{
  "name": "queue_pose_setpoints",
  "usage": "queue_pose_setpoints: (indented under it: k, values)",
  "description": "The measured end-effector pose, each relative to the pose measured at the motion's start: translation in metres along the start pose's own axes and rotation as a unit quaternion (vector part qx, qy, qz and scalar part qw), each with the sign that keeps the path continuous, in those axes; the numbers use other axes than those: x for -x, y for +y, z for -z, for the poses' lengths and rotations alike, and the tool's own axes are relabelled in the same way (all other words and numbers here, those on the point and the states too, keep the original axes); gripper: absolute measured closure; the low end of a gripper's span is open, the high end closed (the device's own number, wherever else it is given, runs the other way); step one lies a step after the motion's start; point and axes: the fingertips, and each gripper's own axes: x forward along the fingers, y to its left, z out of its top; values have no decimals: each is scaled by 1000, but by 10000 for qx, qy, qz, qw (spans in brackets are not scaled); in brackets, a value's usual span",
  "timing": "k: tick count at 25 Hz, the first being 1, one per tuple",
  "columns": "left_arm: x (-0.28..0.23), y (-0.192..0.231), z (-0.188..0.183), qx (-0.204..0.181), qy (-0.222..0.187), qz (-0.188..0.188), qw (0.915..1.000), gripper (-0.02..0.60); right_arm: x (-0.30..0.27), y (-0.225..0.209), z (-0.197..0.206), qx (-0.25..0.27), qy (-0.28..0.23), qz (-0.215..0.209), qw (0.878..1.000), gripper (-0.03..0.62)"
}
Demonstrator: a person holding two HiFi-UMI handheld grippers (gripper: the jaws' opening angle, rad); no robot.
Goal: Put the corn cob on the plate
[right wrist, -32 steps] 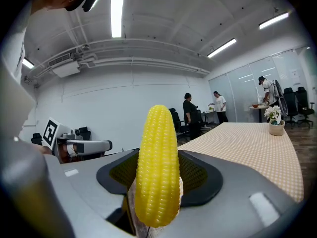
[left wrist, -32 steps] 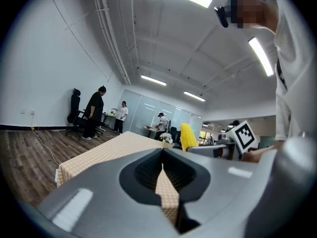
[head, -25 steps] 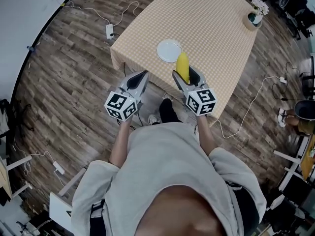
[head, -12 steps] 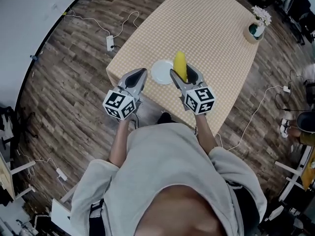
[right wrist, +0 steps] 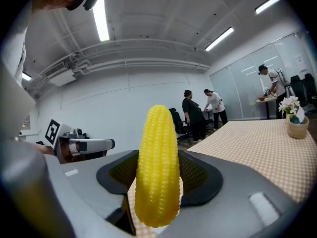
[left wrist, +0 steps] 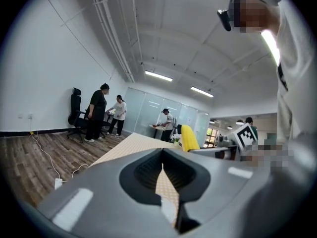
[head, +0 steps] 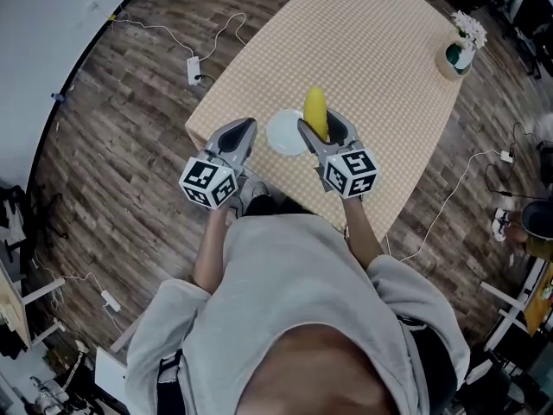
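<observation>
Dark wood-plank floor [head: 112, 162] is seen under everything. A rectangular worktop covered in beige checked cloth [head: 380, 67] is seen from above, with its near-left corner toward the person. The person's light grey sweatshirt [head: 294, 318] fills the lower head view, and both forearms are extended toward the worktop's near edge.

The right tool [head: 324, 128], grey with a black-and-white marker cube, is held over the near edge of the worktop. Its jaws are clamped on the smooth yellow corn cob [head: 315, 111], and the ribbed pads are pressed against both sides of the cob in the right gripper view. The cob is gripped at its lower part, with its tapered end projecting past the jaw tips. It is held above the cloth, not resting on it. In the head view it is seen just beside the right rim of the plate.

The left tool [head: 242, 130], of the same build, is held at the near-left corner. Its jaws are closed together with only a thin slit left, and nothing is gripped.

A small round white plate [head: 283, 135] lies near the near edge, between the two tools.

A small pot of white flowers [head: 460, 52] stands at the far right edge. A white cable with adapter [head: 193, 67] lies on the floor by the left edge.
</observation>
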Motion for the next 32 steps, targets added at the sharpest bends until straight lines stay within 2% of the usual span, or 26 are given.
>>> queue_pose_setpoints:
  k: [7, 25, 29, 32]
  values:
    - [-10, 23, 16, 185, 185, 93, 9996, 574, -15, -7, 28, -226, 314, 205, 9990, 344]
    - [-12, 43, 115, 909, 1020, 118, 9906, 574, -23, -10, 144, -933, 1401, 291, 9853, 344]
    - [-12, 41, 126, 984, 1084, 121, 9892, 574, -25, -13, 159, -637, 1662, 243, 9837, 344]
    - [-12, 43, 126, 998, 1079, 94, 9891, 574, -29, -15, 164, -1, 1933, 131, 9810, 344]
